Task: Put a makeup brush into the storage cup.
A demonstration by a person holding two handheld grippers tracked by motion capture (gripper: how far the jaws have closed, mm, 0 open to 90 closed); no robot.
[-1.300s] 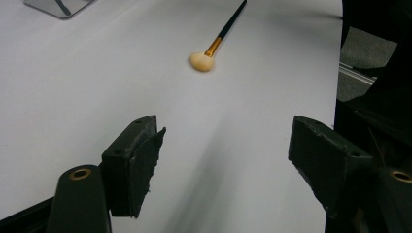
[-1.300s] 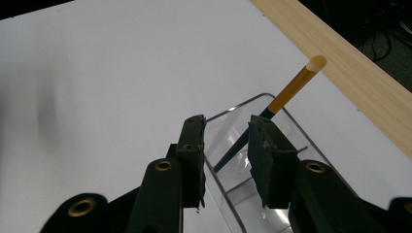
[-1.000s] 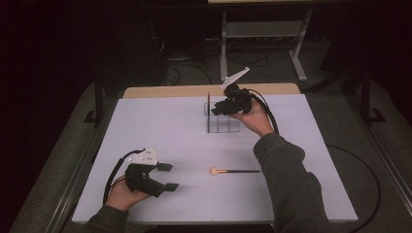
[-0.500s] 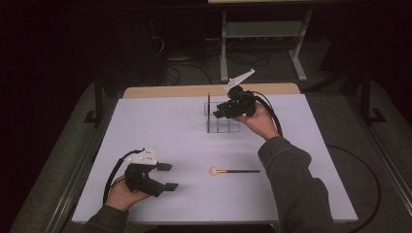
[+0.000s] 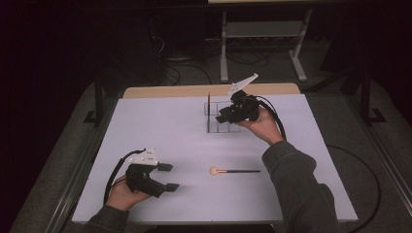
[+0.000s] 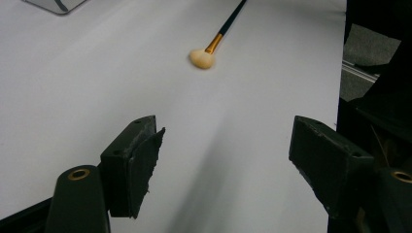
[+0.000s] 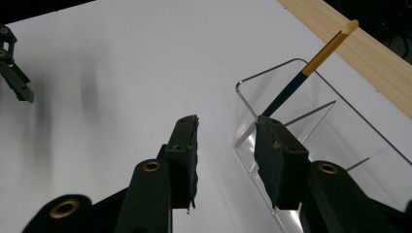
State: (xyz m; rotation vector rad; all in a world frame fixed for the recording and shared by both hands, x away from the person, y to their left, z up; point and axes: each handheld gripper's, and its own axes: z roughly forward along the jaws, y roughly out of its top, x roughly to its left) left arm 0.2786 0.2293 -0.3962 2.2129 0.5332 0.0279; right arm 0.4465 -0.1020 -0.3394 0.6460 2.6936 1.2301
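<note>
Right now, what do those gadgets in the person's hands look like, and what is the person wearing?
Each hand holds a black two-jaw tool: the left gripper and the right gripper. Both have blocky black jaws with brass-ringed holes, a pale grey three-cornered plate on top and a trailing black cable. The sleeves are dark grey-green.

A white table (image 5: 160, 126) (wooden strip (image 5: 170, 91) along its far edge); grey metal stand (image 5: 262, 30) behind.

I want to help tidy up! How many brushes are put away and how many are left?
One brush already stands in the end compartment of the clear organizer. The right tongs are beside that box with nothing between them, their jaws having just been opening. The left tongs are open and empty. One makeup brush is left, lying on the white table and waiting to be picked up.
</note>
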